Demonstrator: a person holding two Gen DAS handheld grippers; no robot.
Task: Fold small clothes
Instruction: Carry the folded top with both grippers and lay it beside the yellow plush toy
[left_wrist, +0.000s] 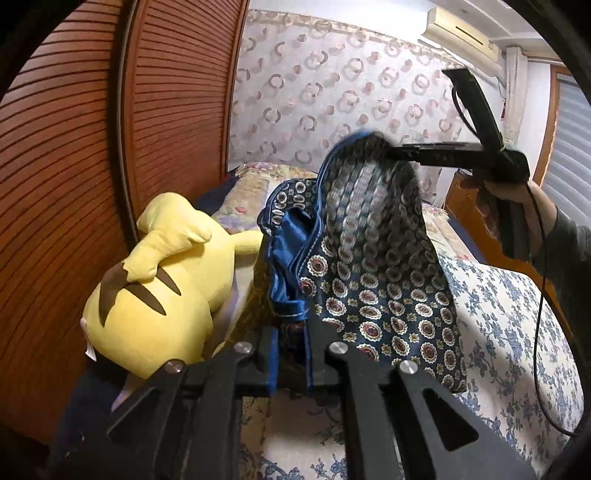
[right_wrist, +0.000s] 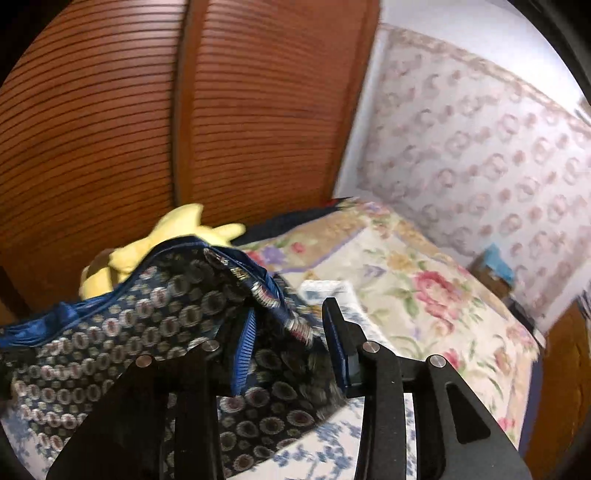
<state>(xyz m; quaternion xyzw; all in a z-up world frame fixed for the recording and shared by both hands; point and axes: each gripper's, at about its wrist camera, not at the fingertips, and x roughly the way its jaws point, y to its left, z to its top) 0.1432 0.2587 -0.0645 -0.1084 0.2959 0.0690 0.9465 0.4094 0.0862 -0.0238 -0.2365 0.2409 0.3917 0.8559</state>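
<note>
A pair of navy patterned shorts (left_wrist: 373, 280) with a blue satin lining hangs in the air above the bed. My left gripper (left_wrist: 291, 354) is shut on one edge of it. My right gripper (left_wrist: 391, 151) shows at the upper right of the left wrist view, holding the far edge up. In the right wrist view the shorts (right_wrist: 147, 332) drape over my right gripper (right_wrist: 291, 336); its jaws stand apart with cloth bunched against the left finger (right_wrist: 243, 350).
A yellow plush toy (left_wrist: 155, 280) lies at the left by the slatted wooden wardrobe (left_wrist: 92, 147). The bed has a blue floral sheet (left_wrist: 509, 332) and a flowered quilt (right_wrist: 406, 277). A wallpapered wall stands behind.
</note>
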